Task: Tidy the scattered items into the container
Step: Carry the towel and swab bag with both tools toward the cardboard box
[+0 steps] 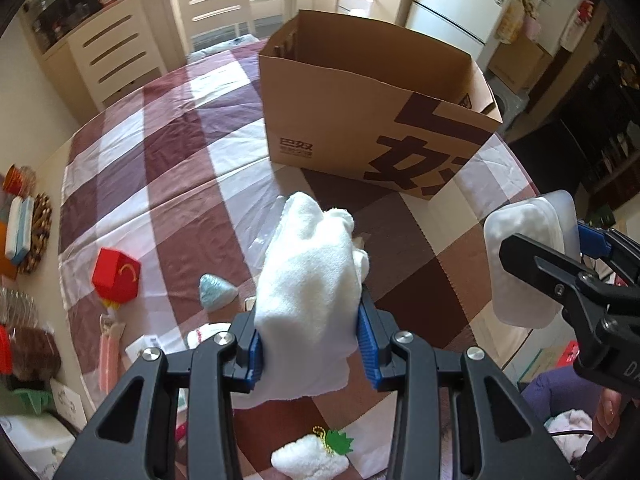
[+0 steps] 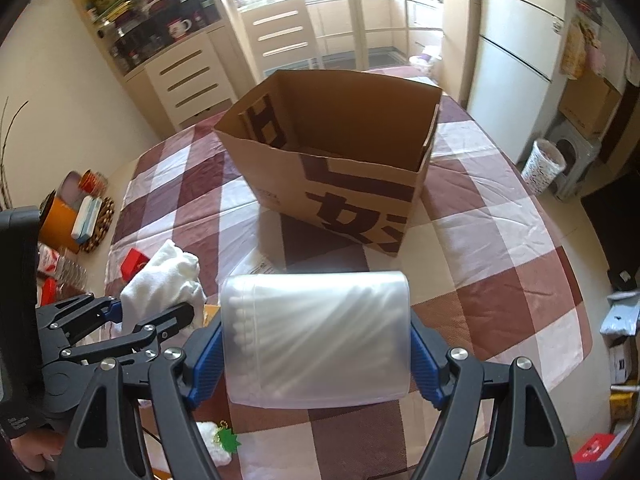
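Note:
My left gripper [image 1: 312,344] is shut on a white cloth [image 1: 312,272], which bulges up between the blue pads above the checked tablecloth. My right gripper [image 2: 316,344] is shut on a frosted plastic box of cotton swabs [image 2: 320,336], held crosswise. The open cardboard box [image 1: 372,120] [image 2: 340,160] stands upright on the table beyond both grippers. In the left wrist view the right gripper [image 1: 560,264] and its swab box [image 1: 528,256] show at the right edge. In the right wrist view the left gripper [image 2: 156,316] and the cloth [image 2: 164,284] show at the left.
Loose on the table: a red house-shaped carton [image 1: 116,276], a pale blue wrapped triangle [image 1: 216,292], a small white plush with a green tag [image 1: 312,460] [image 2: 220,440], and a pink item [image 1: 108,356]. A trivet with tins [image 2: 92,212] sits at the left edge. Chairs and drawers stand behind.

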Demonstrator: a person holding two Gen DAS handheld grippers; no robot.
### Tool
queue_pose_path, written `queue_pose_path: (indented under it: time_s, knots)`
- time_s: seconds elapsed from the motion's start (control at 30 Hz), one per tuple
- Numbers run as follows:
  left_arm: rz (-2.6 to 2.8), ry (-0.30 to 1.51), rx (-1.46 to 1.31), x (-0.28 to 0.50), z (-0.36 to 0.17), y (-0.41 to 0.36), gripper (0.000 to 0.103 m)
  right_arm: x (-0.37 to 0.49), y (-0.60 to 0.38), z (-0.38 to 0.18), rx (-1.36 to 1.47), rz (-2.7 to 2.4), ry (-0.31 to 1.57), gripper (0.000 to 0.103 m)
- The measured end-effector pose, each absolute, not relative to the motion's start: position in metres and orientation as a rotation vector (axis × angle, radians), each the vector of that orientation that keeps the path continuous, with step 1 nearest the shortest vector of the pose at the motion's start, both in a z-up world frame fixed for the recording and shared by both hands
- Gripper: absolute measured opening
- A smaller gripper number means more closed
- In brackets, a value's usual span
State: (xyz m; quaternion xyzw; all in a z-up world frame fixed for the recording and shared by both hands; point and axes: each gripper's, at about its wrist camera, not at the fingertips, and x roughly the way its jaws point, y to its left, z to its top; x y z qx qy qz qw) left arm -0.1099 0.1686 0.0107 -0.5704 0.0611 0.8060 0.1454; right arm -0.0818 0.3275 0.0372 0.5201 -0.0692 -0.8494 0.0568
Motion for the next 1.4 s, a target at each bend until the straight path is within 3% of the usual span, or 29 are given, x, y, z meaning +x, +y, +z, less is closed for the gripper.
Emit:
queue_pose_path:
  time_s: [0.67,1.4]
  knots:
    - [2.201,0.272,-1.563,-0.141,0.010,0.200,0.039,-0.095,0.338,0.032,1.635,-2.667,-0.280,0.080]
    - [2.119,0.255,-1.438,-0.240,0.057,0.231,0.039,-0.179,0.357,0.076,1.513,-2.715,-0.394,0.080]
